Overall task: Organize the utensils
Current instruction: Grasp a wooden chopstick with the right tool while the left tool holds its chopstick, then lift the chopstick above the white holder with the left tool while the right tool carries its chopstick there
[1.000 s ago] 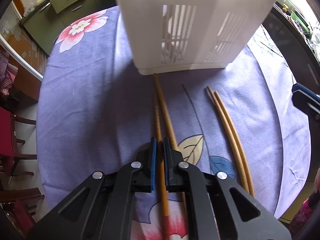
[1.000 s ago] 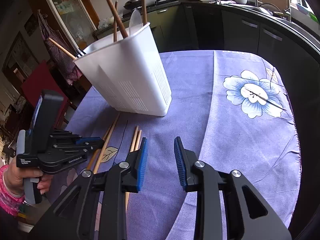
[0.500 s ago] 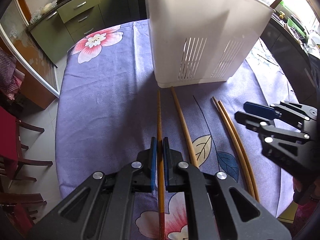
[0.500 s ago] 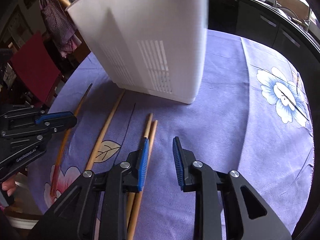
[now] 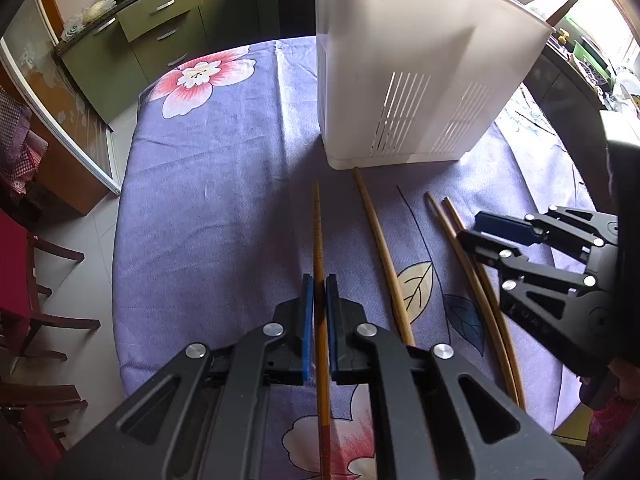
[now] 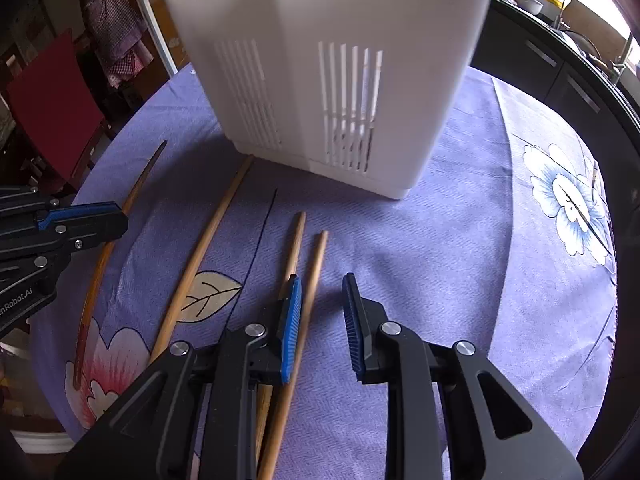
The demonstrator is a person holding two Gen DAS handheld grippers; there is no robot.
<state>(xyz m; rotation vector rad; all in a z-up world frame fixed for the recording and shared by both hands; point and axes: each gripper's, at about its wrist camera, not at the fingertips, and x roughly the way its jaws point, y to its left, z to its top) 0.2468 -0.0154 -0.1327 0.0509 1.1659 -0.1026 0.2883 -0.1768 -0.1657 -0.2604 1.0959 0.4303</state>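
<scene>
Roughly midway, judging by the layout. The caddy (image 5: 404, 80) stood at 12 o'clock on the counter (image 5: 208, 200) with several sticks already poking out its top. Four chopsticks were left outside it. The left claw (image 5: 319, 292) was clamped on the orange chopstick (image 5: 318, 232), not yet binned. The right claw (image 6: 320, 300) was closing, with one of the pair (image 6: 314, 264) just inside its left pad, not yet pinched. The single chopstick (image 6: 204, 248) lay untouched at 10 o'clock from that claw.

Four chopsticks lie on the bench (image 5: 208, 208) before the utensil holder (image 5: 404, 80): one (image 5: 318, 232) leftmost, one (image 5: 380, 240) beside it, apparently touching the holder's base, a pair (image 5: 460, 240) rightmost.
</scene>
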